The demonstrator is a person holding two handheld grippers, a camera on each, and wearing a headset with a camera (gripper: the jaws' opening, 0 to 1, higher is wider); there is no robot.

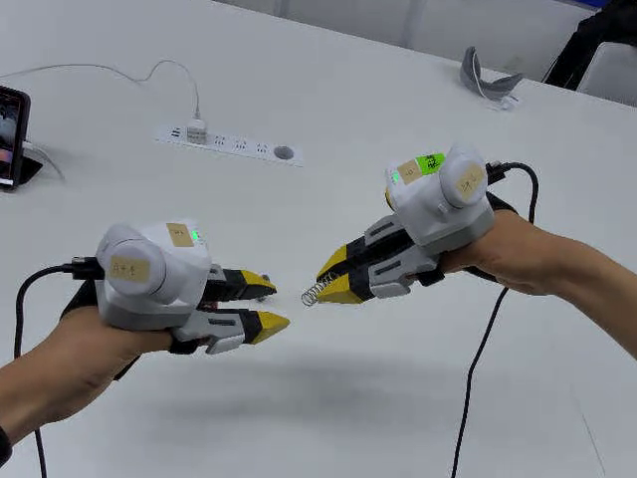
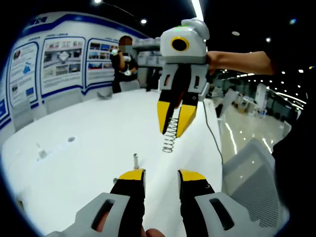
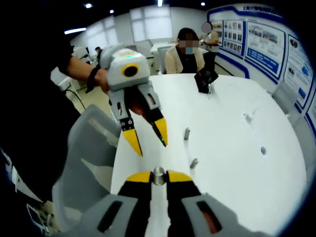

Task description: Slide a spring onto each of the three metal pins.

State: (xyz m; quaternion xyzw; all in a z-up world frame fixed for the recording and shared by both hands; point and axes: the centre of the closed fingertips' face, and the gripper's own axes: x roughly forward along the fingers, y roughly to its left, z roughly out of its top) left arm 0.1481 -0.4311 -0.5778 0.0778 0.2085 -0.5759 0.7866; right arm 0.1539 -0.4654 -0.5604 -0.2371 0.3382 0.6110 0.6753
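Coiled metal spring (image 2: 170, 138) juts from the right tongs (image 1: 326, 284); 2 small metal pins (image 3: 186, 133) sit on the table (image 3: 237, 168).

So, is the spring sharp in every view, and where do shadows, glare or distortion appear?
Head view: even light, the spring sharp, soft shadows on the table. Left gripper view: spring crisp, fisheye curves the table edge, ceiling lamp glares. Right gripper view: spring end in the right gripper looks soft; pins small but clear.
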